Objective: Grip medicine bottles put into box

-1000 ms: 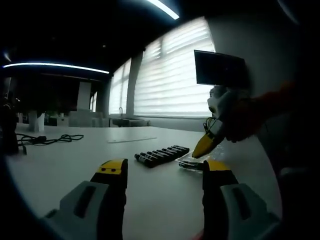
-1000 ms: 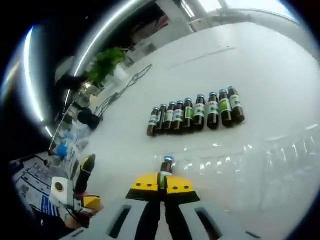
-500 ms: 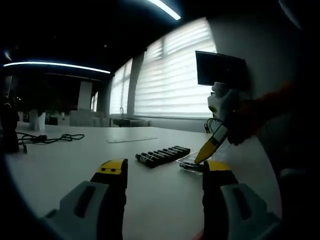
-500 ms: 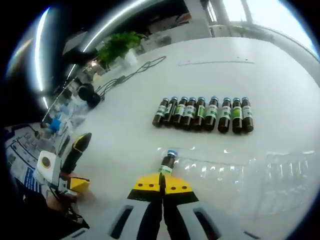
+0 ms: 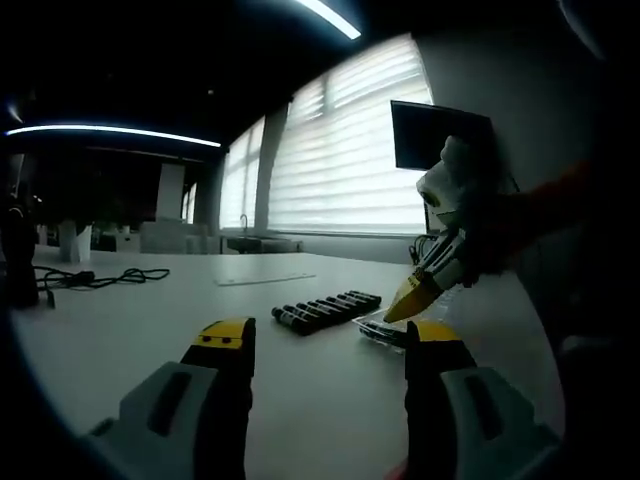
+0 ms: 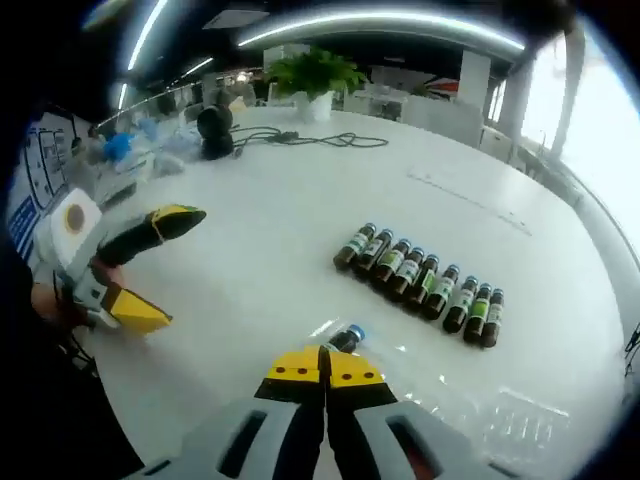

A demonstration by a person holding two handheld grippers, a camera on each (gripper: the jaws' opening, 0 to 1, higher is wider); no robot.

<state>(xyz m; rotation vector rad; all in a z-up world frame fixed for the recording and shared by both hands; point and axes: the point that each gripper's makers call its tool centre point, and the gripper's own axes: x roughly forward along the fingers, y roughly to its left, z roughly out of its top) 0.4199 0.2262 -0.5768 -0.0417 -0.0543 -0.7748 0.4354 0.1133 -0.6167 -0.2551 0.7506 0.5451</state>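
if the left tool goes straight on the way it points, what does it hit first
Probably the row of bottles lying on the table, ahead between its open jaws. The clear tray lies just to their right. Depth is hard to judge.

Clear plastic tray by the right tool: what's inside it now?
One brown medicine bottle with a blue cap lies at the tray's near end, just ahead of the right tool. Its lower part is covered by the tool.

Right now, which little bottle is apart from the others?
The blue-capped bottle at the right gripper, lying alone; the rest form a row.
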